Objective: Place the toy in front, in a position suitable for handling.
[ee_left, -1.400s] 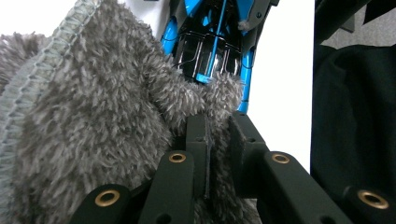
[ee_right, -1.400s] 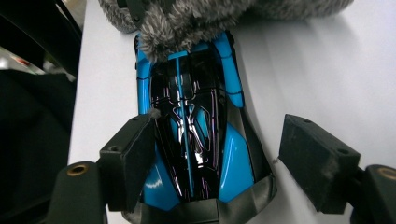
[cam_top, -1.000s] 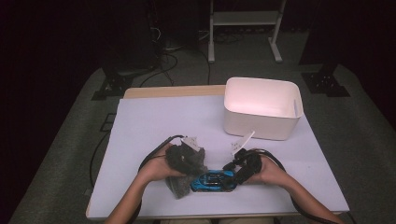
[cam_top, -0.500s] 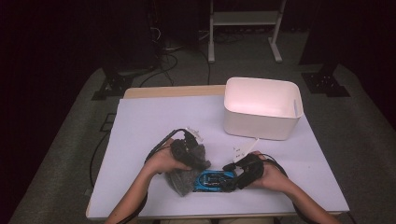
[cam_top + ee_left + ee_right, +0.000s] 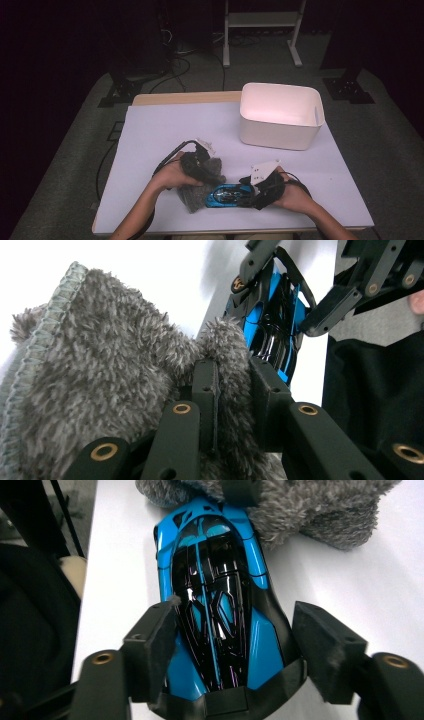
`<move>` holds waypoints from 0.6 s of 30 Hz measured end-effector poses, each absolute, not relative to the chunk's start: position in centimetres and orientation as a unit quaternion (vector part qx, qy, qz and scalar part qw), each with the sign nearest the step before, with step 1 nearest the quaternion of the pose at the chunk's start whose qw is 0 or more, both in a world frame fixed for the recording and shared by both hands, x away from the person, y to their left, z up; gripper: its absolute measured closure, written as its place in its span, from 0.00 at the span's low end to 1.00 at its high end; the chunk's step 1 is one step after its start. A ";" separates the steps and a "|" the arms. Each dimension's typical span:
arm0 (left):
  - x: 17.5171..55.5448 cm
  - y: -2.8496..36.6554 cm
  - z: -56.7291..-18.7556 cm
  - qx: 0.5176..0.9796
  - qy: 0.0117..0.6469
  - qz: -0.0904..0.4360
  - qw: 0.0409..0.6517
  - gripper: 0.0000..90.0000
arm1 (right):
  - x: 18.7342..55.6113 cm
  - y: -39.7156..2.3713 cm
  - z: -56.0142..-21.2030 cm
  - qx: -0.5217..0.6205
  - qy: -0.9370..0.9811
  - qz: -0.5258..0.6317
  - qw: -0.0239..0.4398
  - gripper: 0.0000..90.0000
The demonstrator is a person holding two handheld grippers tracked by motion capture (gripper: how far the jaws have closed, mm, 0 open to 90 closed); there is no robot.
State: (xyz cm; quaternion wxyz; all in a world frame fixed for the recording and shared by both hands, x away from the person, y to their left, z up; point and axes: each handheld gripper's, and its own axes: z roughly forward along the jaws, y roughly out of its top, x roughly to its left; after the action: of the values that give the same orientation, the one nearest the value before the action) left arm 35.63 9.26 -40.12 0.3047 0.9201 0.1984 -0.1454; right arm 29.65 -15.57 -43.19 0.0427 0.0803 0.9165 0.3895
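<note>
- Fingers of your left gripper (image 5: 235, 390) pinch a fold of the fuzzy grey fabric piece (image 5: 100, 375).
- Your right gripper (image 5: 235, 645) (jaws spread) straddles the glossy blue-and-black toy car (image 5: 220, 595), beside that fabric on the white table (image 5: 165, 130).

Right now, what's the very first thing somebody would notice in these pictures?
Probably the shiny blue and black toy car at the near edge of the table, with the right gripper spread open around its end. Right beside it, the left gripper pinches a fluffy grey cloth. Farther back to the right sits a big white bin.
</note>
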 end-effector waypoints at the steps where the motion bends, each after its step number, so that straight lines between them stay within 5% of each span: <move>1: 35.5 9.3 -40.0 0.921 0.196 -0.143 0.305 0.84 | 29.7 -15.6 -43.1 0.084 0.916 0.391 0.039 0.35; 18: 31.2 9.7 -38.0 0.923 0.133 -0.133 0.335 0.86 | 29.2 -14.8 -43.3 0.072 0.921 0.382 -0.031 0.34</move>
State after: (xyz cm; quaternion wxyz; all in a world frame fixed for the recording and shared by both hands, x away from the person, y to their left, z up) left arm 31.20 9.72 -38.04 0.3346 0.9233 0.1334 -0.1333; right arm 29.20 -14.82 -43.28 -0.0310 0.0720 0.9207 0.3824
